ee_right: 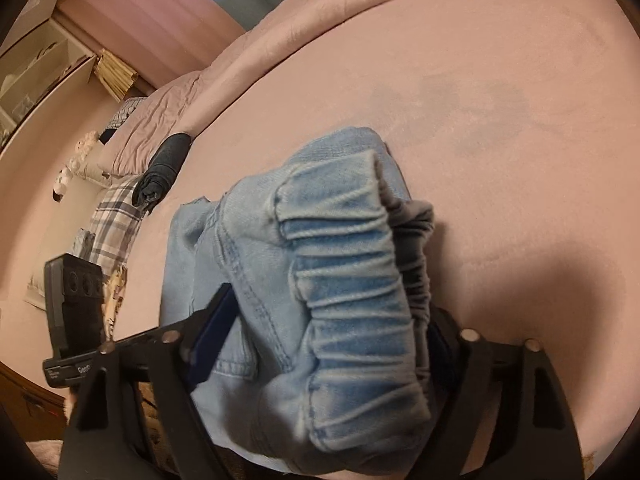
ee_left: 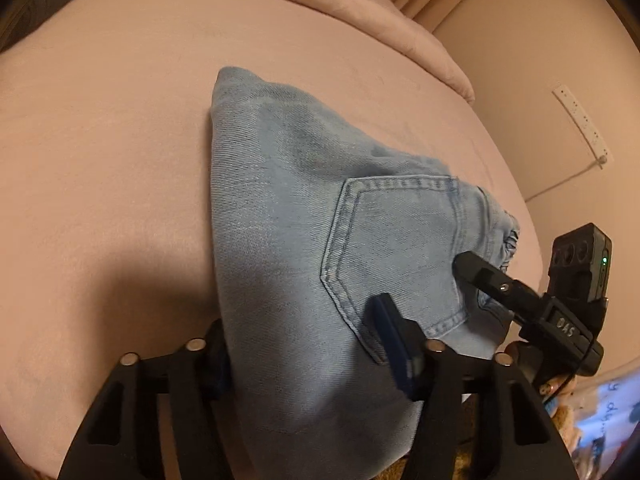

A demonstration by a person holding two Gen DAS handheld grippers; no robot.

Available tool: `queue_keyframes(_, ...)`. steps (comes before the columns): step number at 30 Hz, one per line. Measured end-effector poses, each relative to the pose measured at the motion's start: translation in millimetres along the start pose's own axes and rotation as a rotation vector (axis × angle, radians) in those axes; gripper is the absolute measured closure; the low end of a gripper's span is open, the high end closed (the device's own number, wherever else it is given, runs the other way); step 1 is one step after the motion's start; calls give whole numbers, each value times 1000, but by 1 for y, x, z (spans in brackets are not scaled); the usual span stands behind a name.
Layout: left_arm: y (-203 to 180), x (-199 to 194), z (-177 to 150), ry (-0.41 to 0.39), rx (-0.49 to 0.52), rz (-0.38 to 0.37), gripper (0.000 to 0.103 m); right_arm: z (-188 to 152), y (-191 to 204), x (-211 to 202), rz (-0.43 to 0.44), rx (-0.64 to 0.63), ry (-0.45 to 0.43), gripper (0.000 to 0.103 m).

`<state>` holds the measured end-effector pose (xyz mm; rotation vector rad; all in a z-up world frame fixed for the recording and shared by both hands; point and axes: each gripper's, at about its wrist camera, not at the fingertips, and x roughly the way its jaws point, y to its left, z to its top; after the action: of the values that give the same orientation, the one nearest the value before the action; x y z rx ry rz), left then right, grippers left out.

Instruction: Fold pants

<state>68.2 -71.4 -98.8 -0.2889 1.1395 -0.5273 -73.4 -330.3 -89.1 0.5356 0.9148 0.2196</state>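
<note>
both grippers, left gripper and right gripper, straddle the folded pants; actual clamping is hidden by denim

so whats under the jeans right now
The jeans lie on the pink bed cover, which shows all around them. What is directly beneath the denim is covered. The left gripper and right gripper each straddle denim, so one finger of each is partly hidden.

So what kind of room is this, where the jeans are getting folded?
Most likely a bedroom. The jeans lie on a wide pink bed with a rumpled pink duvet pushed to its far edge, and a plaid pillow sits beside a rolled dark garment.
</note>
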Motion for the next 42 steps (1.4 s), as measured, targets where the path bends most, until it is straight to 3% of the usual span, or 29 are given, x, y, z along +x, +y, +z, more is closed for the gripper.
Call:
queue_keyframes(6,7,-18,2,-26,-20,-19,71,-2,0,-14,19,72,-34,53)
queue_keyframes(9,0,-36,-2,-46,13,-10,72,-2,10,-27,48,61,-71,58)
queue_keyframes(13,-8,-54,-6,-79,37,22,72,-1,27,-39,100,38,-92,59)
queue_keyframes(19,0,-83,-15,-136,23,15,72,1,54,-41,104,-13,-112,59)
queue_keyframes(26,-1,-87,-23,-178,8,33,72,13,80,-33,105,-63,-115,59)
queue_keyframes(33,-2,-90,-7,-222,9,56,72,29,96,-21,106,-100,-113,59)
queue_keyframes(42,6,-71,21,-212,15,68,72,48,104,-4,55,-125,-121,58)
